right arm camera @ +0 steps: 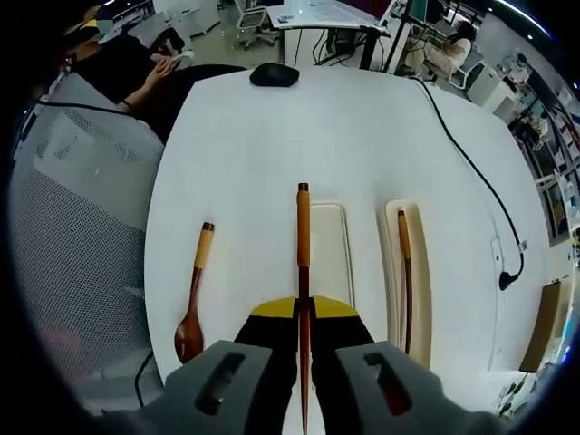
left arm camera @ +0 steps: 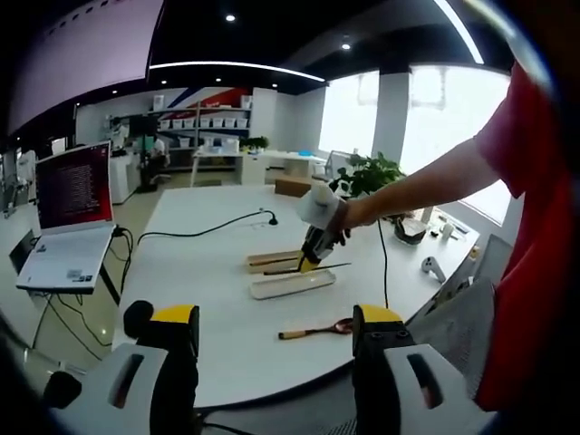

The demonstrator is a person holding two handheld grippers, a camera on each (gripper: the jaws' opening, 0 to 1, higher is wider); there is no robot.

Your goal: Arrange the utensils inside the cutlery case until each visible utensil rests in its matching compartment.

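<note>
My right gripper (right arm camera: 304, 313) is shut on a long, thin wooden utensil (right arm camera: 303, 245), which points away from me above the left edge of a white case tray (right arm camera: 333, 237). Beside that tray, a second narrow tray (right arm camera: 420, 272) holds another slim wooden utensil (right arm camera: 404, 272). A wooden spoon (right arm camera: 192, 304) lies on the table to the left of the trays. In the left gripper view, a hand holds the right gripper (left arm camera: 313, 252) over the white tray (left arm camera: 292, 285), with a wooden case part (left arm camera: 270, 261) behind it and the spoon (left arm camera: 315, 331) nearer me. My left gripper (left arm camera: 276, 331) is open and holds nothing.
A white round table (left arm camera: 208, 272) carries a black cable (left arm camera: 208, 227). A laptop (left arm camera: 71, 195) stands on a side table at the left. A black mouse (right arm camera: 274, 74) lies at the table's far edge, with a cable (right arm camera: 467, 159) to the right. A person's red sleeve (left arm camera: 530, 208) is at the right.
</note>
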